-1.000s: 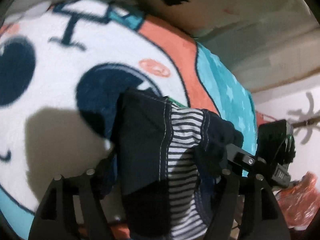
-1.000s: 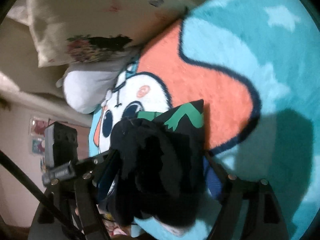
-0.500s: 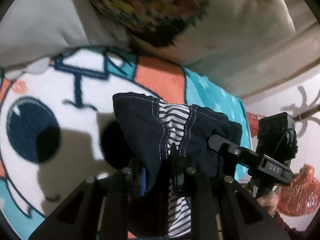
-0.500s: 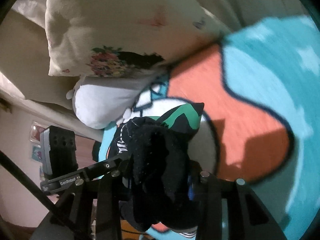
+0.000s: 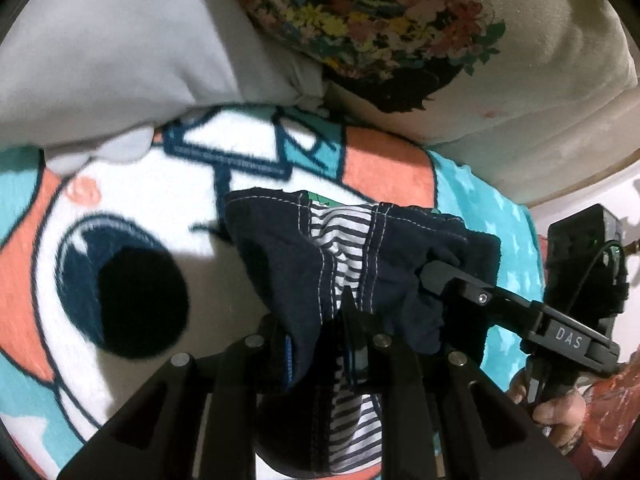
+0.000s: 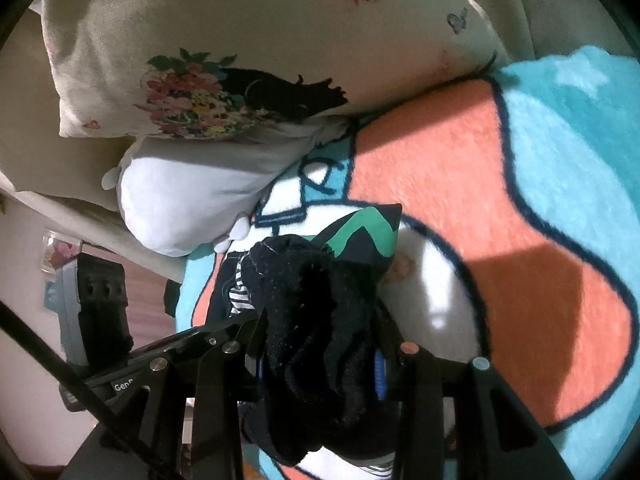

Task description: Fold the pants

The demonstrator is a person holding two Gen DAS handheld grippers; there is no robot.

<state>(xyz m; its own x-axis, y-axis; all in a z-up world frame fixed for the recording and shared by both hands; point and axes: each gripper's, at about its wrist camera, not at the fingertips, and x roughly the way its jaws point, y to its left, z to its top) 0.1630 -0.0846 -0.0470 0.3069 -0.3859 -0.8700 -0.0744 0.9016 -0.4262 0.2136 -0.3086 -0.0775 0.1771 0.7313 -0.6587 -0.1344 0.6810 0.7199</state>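
The pants (image 5: 288, 256) are dark navy with a striped panel and a green pattern; they hang bunched above a cartoon blanket (image 5: 120, 200). My left gripper (image 5: 320, 356) is shut on the navy and striped fabric. My right gripper (image 6: 320, 364) is shut on a thick dark fold of the pants (image 6: 320, 312), whose green-patterned corner points away from me. The right gripper also shows at the right of the left wrist view (image 5: 440, 276), pinching the pants' edge. The left gripper shows at the lower left of the right wrist view (image 6: 224, 332).
A floral cream pillow (image 5: 400, 20) and a white pillow (image 5: 100, 40) lie at the far end of the blanket; both show in the right wrist view, floral (image 6: 240, 60) and white (image 6: 192, 192). The blanket's orange and teal areas (image 6: 500, 180) spread to the right.
Both grippers closed on the pants and lifted them, moving toward the pillows. The pillows now fill the top of both views.
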